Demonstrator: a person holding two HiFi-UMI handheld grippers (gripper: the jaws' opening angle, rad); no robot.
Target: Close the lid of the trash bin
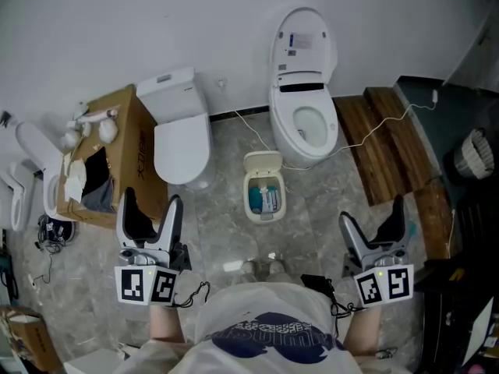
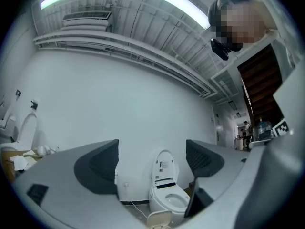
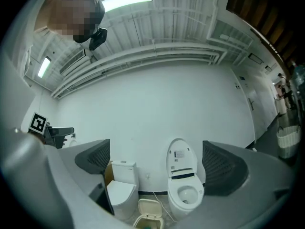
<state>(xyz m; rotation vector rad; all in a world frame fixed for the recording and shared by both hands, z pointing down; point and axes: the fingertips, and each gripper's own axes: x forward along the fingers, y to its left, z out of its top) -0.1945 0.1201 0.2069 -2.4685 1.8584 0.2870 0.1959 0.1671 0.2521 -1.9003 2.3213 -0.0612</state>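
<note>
A small cream trash bin stands on the tiled floor between two toilets, its lid tipped up and back, with blue rubbish showing inside. My left gripper hovers to the bin's near left, open and empty. My right gripper hovers to its near right, also open and empty. Both are well short of the bin. In the left gripper view, the raised lid peeks in at the bottom edge between the spread jaws of the left gripper. The right gripper view shows the open bin low between the wide jaws of the right gripper.
A white toilet with its seat lid raised stands behind the bin to the right; a closed toilet stands to the left. A cardboard box sits at the left, wooden planks and a dark cabinet at the right. A white cable runs across the floor.
</note>
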